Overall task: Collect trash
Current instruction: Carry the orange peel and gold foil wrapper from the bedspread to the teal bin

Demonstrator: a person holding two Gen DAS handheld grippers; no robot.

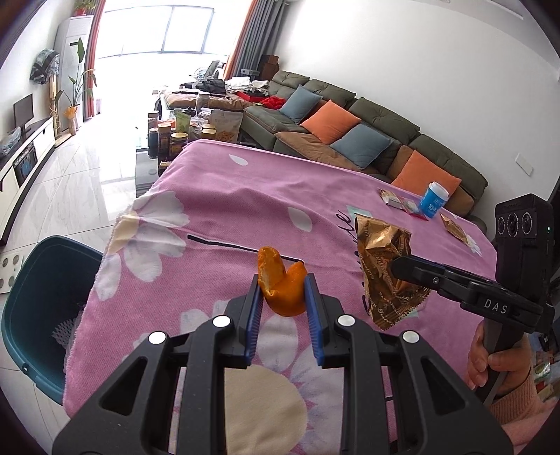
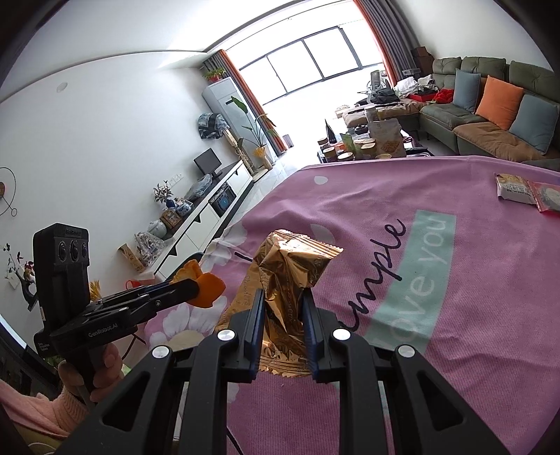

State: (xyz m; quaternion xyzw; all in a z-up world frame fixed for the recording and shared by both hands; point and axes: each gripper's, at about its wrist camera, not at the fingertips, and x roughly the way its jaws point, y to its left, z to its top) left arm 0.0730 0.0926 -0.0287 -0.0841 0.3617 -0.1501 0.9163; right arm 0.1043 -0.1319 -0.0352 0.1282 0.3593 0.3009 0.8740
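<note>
Black tongs point(image 1: 282, 283), blue pads point(image 1: 254, 308), pink sleeve point(image 1: 518, 416)

Bright daytime room, seen through a round, bendy lens.

Strong daylight pours in through the big window point(image 1: 164, 31) at the far end, and the glass is so bright it looks plain white. The shiny floor point(image 1: 87, 168) below it glares white too. The pink cloth point(image 1: 245, 196) is lit evenly, with only soft, faint shadows in its folds. The gold wrapper point(image 2: 290, 266) throws back little shiny glints. Near things look sharp, and far things on the sofa point(image 1: 367, 122) are smaller and a bit fuzzy. Straight walls curve near the edges, and the corners of both pictures go black. The black tool parts close to the lens look dark, with little detail.
</note>
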